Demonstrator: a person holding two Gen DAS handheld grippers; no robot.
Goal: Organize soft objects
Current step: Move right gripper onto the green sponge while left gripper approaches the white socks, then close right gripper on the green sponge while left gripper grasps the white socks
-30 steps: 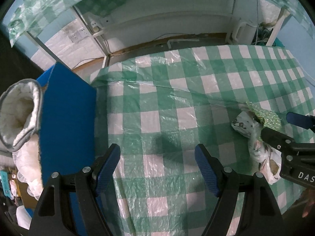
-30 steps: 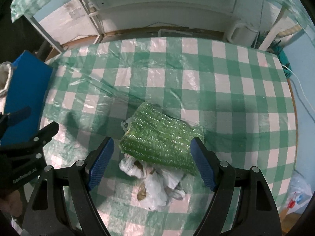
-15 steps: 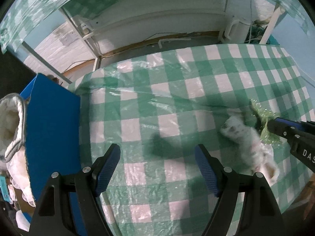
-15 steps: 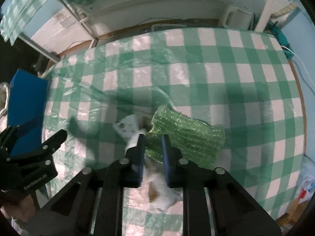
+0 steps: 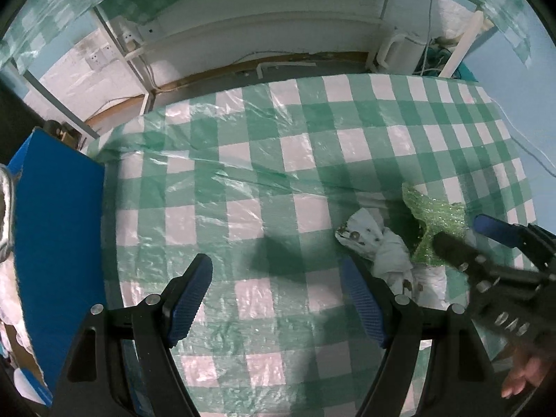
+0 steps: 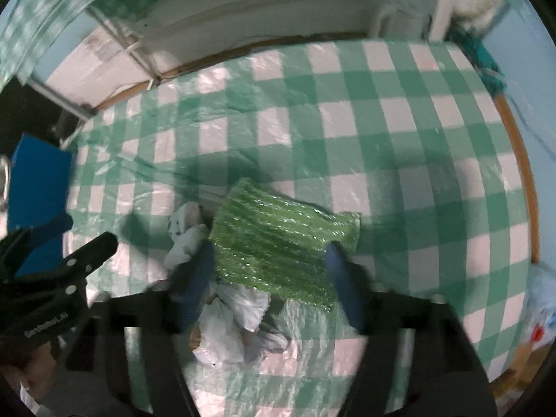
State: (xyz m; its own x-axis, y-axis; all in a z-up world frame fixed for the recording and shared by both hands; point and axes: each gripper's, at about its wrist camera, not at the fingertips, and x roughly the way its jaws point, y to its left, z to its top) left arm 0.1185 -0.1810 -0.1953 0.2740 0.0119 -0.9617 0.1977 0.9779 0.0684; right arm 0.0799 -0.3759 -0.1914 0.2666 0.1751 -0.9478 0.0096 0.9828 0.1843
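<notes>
Straddling the green bubble wrap [image 6: 278, 239], right hand-held gripper [image 6: 269, 283] gapes wide.

Green-and-white checked plastic tablecloth [image 5: 264, 160], white wall [image 5: 264, 10] with sockets [image 5: 99, 57], blue box [image 5: 59, 229] at left

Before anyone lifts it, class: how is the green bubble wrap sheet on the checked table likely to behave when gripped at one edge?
The green bubble wrap sheet already curls at its far corner, so it will probably flop and drape. It looks thin and air-filled, likely very light. Its glossy surface may slip between the open right gripper's pads.
</notes>
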